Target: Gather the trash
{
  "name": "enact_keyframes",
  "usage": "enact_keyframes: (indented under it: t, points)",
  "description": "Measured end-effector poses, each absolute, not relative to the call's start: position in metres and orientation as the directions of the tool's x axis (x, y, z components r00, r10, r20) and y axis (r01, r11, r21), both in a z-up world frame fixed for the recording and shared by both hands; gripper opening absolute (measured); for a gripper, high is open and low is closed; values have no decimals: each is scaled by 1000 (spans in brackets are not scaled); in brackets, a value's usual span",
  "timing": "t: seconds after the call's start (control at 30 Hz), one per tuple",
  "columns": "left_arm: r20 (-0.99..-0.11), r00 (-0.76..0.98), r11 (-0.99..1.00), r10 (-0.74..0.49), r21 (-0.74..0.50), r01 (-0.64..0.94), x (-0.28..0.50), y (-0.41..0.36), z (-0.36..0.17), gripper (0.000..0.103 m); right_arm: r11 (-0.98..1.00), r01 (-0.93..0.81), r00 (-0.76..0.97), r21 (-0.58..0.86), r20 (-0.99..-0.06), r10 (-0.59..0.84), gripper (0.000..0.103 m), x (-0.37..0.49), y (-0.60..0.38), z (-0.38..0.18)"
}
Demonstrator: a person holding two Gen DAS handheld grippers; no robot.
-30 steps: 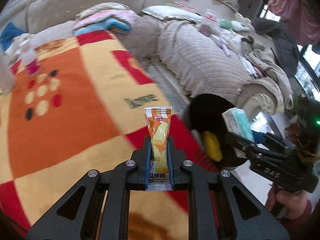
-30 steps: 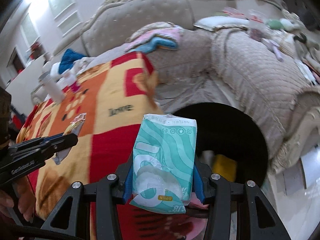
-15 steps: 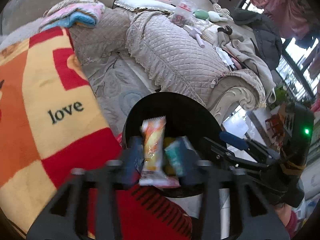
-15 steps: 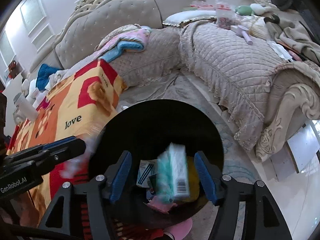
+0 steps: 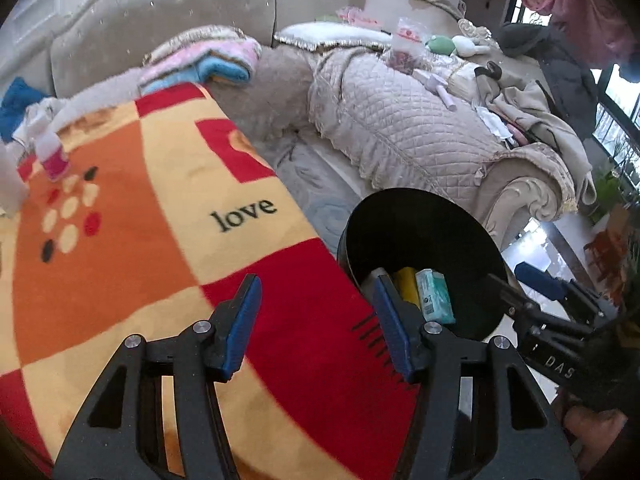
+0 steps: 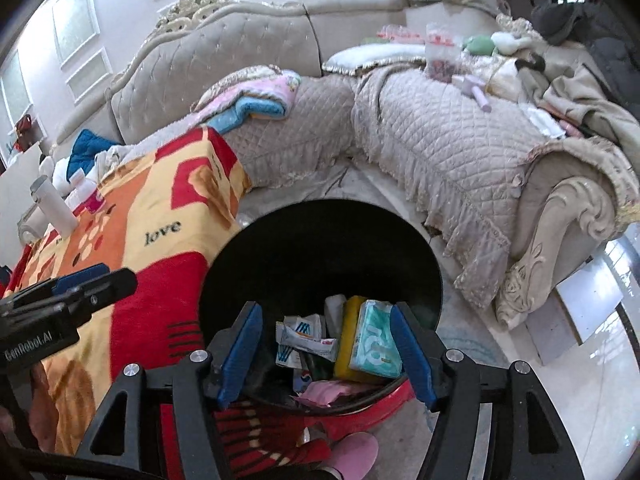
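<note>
The sofa (image 6: 460, 148) filled the background, cluttered with folded towels (image 6: 256, 100), clothes and small items. The blanket-covered table (image 5: 132, 240) sat in front of it, with the black trash bin (image 6: 320, 248) just beside its edge on the floor. The bin already held trash: a teal tissue pack (image 6: 374, 340) leaning on a yellow item (image 6: 348, 332), plus crumpled white wrappers (image 6: 304, 336) and something pink near the bottom.

The left gripper (image 5: 316, 320) was over the red patch of the blanket, jaws spread wide, holding nothing. The right gripper (image 6: 326, 344) hung over the bin mouth, jaws also spread wide and empty.

Judged progress: well along, several pieces binned. The visible blanket surface looked free of loose wrappers. What was left on it, a pink-labelled bottle (image 5: 50, 152) and a white cylinder (image 6: 52, 204) at the far end, well apart from both grippers; unclear whether they counted as trash.

Obstacles: little. The bin mouth was open and unobstructed. A pink slipper (image 6: 352, 454) lay by the bin base.
</note>
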State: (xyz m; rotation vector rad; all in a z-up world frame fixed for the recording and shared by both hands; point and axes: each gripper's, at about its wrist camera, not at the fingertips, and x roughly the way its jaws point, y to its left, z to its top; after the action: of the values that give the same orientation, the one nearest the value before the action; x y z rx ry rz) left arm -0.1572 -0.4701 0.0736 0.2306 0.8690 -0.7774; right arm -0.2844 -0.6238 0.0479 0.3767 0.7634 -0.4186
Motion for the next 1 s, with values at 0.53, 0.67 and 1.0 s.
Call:
enact_keyframes:
  t: [0.53, 0.67, 1.0]
  points:
    - [-632, 505, 720, -588, -123, 683, -188, -419, 118, 56, 864, 491, 716, 113, -618, -326, 74, -305, -577, 106]
    - [-617, 518, 722, -592, -120, 682, -190, -413, 122, 56, 864, 492, 719, 110, -611, -331, 75, -306, -572, 111]
    - [-616, 525, 734, -588, -134, 665, -188, -405, 121, 56, 866, 489, 718, 106, -612, -331, 76, -304, -566, 114]
